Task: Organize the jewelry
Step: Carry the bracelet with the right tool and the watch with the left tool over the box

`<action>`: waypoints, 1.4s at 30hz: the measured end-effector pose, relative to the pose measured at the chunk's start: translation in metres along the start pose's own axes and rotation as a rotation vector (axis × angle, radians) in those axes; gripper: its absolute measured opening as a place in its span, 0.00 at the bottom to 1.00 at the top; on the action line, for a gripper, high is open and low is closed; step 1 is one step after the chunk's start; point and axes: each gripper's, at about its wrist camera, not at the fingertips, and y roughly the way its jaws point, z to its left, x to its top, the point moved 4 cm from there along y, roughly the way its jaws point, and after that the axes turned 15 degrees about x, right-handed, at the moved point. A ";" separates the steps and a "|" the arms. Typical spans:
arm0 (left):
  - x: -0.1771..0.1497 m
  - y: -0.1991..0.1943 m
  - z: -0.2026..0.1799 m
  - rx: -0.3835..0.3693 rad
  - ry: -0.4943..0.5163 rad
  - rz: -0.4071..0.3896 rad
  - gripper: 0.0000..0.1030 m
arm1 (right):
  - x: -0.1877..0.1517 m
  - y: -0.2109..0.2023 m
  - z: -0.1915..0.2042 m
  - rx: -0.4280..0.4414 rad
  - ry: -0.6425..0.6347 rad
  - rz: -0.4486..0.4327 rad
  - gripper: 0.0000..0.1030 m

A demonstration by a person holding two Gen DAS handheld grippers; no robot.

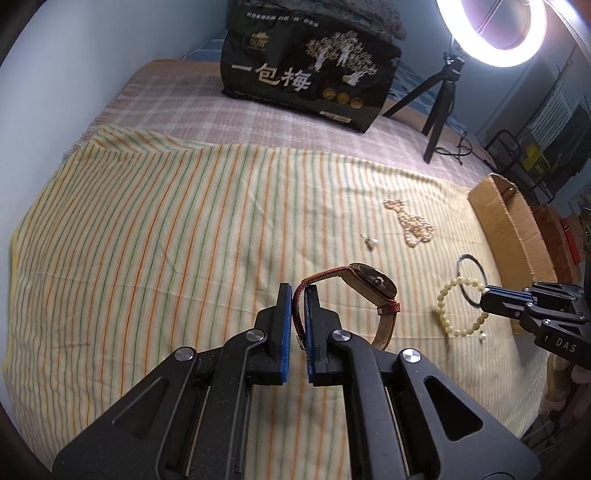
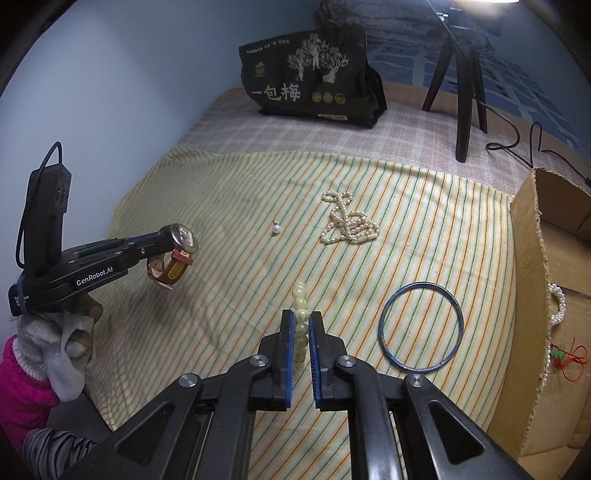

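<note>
My left gripper [image 1: 299,295] is shut on the red strap of a wristwatch [image 1: 369,284] and holds it above the striped cloth; the watch also shows in the right wrist view [image 2: 181,240]. My right gripper [image 2: 301,321] is shut on a pale bead bracelet [image 2: 300,317], which also shows in the left wrist view [image 1: 458,306]. A pearl necklace [image 2: 349,221], a single pearl earring [image 2: 276,229] and a blue bangle [image 2: 421,326] lie on the cloth. A cardboard box [image 2: 532,236] at the right holds a pearl strand [image 2: 557,306] and a red-string trinket [image 2: 565,354].
A black printed bag [image 2: 314,85] stands at the back of the bed. A tripod [image 2: 461,81] with a ring light [image 1: 491,33] stands at the back right, its cable [image 2: 517,144] trailing toward the box. A second small earring [image 1: 482,336] lies near the bracelet.
</note>
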 end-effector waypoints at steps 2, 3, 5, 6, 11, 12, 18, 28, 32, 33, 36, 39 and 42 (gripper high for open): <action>-0.001 -0.007 -0.003 -0.011 0.001 -0.006 0.04 | 0.000 -0.007 0.004 -0.003 -0.008 -0.015 0.05; -0.001 -0.009 -0.004 -0.014 0.002 -0.008 0.04 | -0.002 -0.012 0.006 -0.005 -0.012 -0.024 0.05; -0.002 -0.017 -0.009 -0.022 0.011 -0.017 0.04 | -0.002 -0.018 0.008 -0.004 -0.014 -0.040 0.05; -0.002 -0.021 -0.010 -0.024 0.014 -0.022 0.04 | -0.003 -0.023 0.009 -0.003 -0.015 -0.050 0.05; -0.001 -0.038 -0.025 -0.048 0.030 -0.046 0.04 | -0.010 -0.046 0.015 0.010 -0.019 -0.087 0.05; -0.001 -0.041 -0.028 -0.052 0.034 -0.049 0.04 | -0.012 -0.052 0.016 0.015 -0.017 -0.098 0.05; -0.002 -0.060 -0.054 -0.092 0.069 -0.066 0.04 | -0.020 -0.090 0.015 0.020 -0.014 -0.169 0.05; -0.002 -0.085 -0.110 -0.168 0.143 -0.091 0.04 | -0.040 -0.150 -0.013 -0.041 0.017 -0.262 0.05; -0.002 -0.092 -0.135 -0.196 0.172 -0.095 0.04 | -0.046 -0.167 -0.031 -0.072 0.036 -0.286 0.05; -0.003 -0.093 -0.142 -0.204 0.180 -0.095 0.04 | -0.048 -0.171 -0.035 -0.078 0.041 -0.291 0.05; -0.004 -0.097 -0.162 -0.222 0.207 -0.097 0.04 | -0.054 -0.183 -0.049 -0.096 0.059 -0.307 0.05; -0.004 -0.100 -0.185 -0.237 0.239 -0.097 0.04 | -0.059 -0.192 -0.063 -0.113 0.072 -0.317 0.05; -0.005 -0.102 -0.210 -0.253 0.275 -0.096 0.04 | -0.063 -0.201 -0.077 -0.123 0.085 -0.325 0.05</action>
